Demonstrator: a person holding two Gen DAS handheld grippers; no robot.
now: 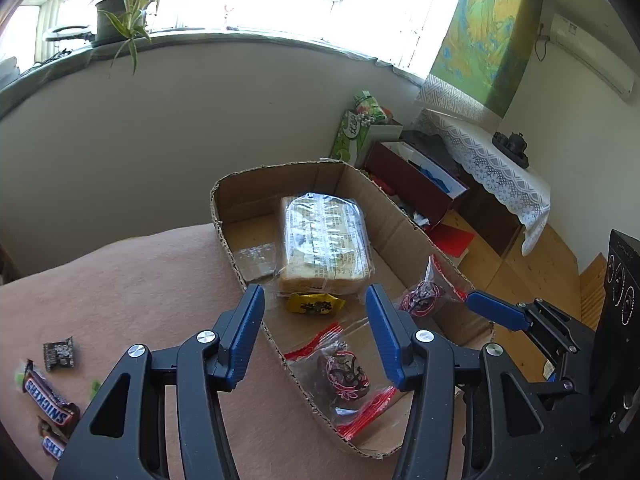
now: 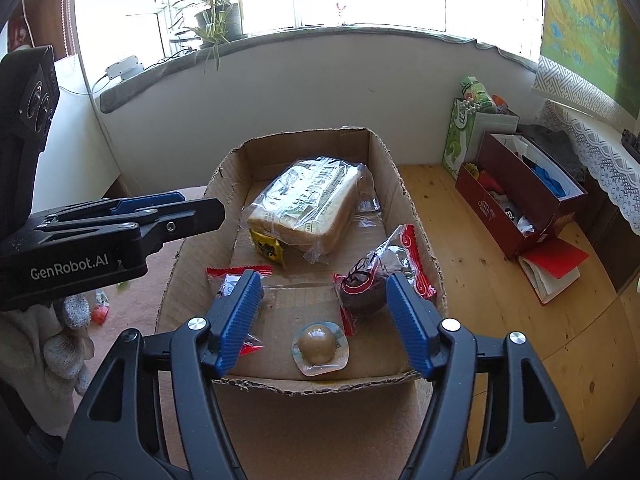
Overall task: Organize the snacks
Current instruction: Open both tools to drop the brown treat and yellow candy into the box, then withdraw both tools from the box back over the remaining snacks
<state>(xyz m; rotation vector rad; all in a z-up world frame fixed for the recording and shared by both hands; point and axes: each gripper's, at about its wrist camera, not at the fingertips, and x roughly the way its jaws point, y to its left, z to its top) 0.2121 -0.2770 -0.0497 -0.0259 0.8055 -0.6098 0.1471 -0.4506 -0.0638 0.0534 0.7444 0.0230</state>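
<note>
From my left gripper I see both jaws parted with nothing between them, hanging over the near left wall of the cardboard box; my right gripper also stands wide and empty, above the box's near end. The left camera alone gives me what lies outside the box on the pinkish blanket: two Snickers bars and a small dark candy, well apart from the box at the lower left. The right camera alone shows a round brown snack in a clear cup on the box floor, just below the gap between my right jaws, and a gloved hand under the left gripper at the left edge. Both views share the bagged loaf of bread toward the far end of the box, a yellow packet touching its near side, and two red-trimmed clear packets with dark pastries, one near the right wall and one by the left wall. The box sits at the blanket's edge, with a wooden floor to its right. Beyond are a white wall, a bright window with a potted plant on the sill, open maroon boxes on the floor, a green carton, a lace-covered shelf and a landscape hanging.
</note>
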